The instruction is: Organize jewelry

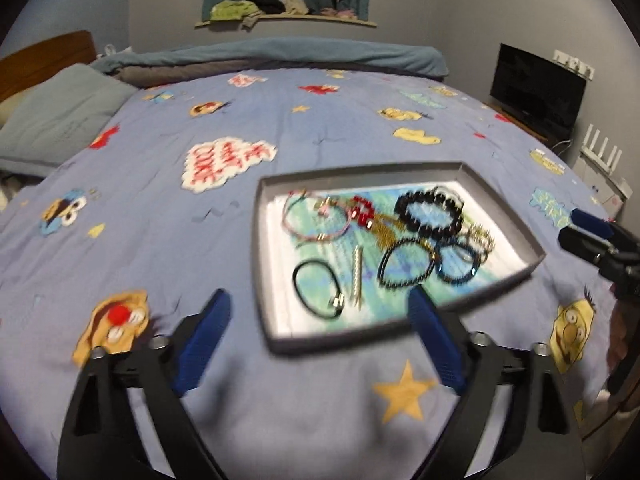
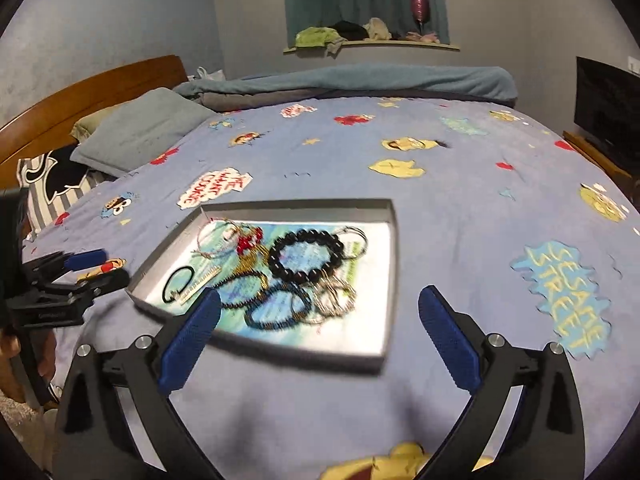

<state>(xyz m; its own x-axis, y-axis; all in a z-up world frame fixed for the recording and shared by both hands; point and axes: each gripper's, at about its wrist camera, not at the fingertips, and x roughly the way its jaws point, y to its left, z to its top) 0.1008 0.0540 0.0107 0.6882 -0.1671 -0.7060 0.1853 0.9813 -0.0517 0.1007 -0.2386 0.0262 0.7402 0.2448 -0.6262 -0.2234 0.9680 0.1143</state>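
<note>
A grey shallow tray [image 1: 400, 170] lies on the bed with several bracelets in it: a big black bead bracelet [image 1: 430, 210], a pink cord bracelet [image 1: 316, 216], a thin black cord loop [image 1: 318, 286], dark beaded loops and a red bead piece. The tray also shows in the right wrist view [image 2: 394, 280], with the black bead bracelet [image 2: 306, 256]. My left gripper [image 1: 320, 304] is open and empty, hovering over the tray's near edge. My right gripper [image 2: 320, 300] is open and empty, just before the tray's near edge.
The bed has a blue cartoon-print cover [image 1: 200, 240]. A pillow [image 1: 60, 116] and a wooden headboard [image 2: 100, 84] are at the left. A folded blanket [image 1: 280, 56] lies at the far edge. A TV [image 1: 536, 88] stands at the right.
</note>
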